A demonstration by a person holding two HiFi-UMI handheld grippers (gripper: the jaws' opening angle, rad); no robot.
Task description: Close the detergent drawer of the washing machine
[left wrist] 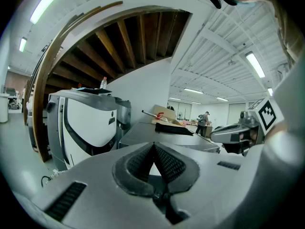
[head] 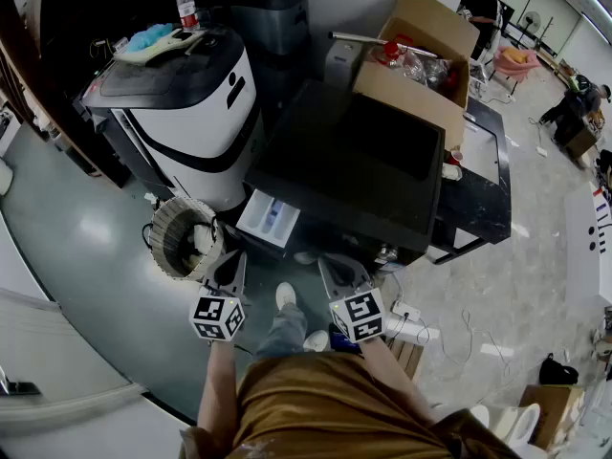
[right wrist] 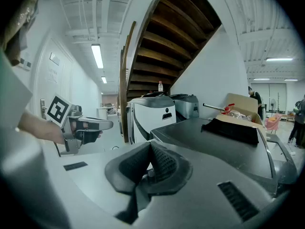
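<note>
Closest under the head camera is my brown shirt, with both forearms reaching forward from it over the grey floor.

Biggest ahead of me is the dark washing machine, whose flat top fills the middle of the head view. At the far right corner of that top sits an open cardboard box with wrapped things in it. To the machine's left stands a white-and-black appliance, just beside it. On the floor in front of that appliance, near the washing machine's front left corner, is a round woven basket.

The detergent drawer is white and stands pulled out from the front left corner of the washing machine, with something blue lying in it. It is not yet pushed in.

My left tongs hang just in front of the drawer, a little to its left, not touching it. In the left gripper view their ribbed pads meet at the tip with nothing between them. My right tongs are near the machine's front edge, well to the right of the drawer. Their jaws are pressed together too and hold nothing.

Smallest, a bottle with a red cap stands at the far edge of the white appliance's top.
</note>
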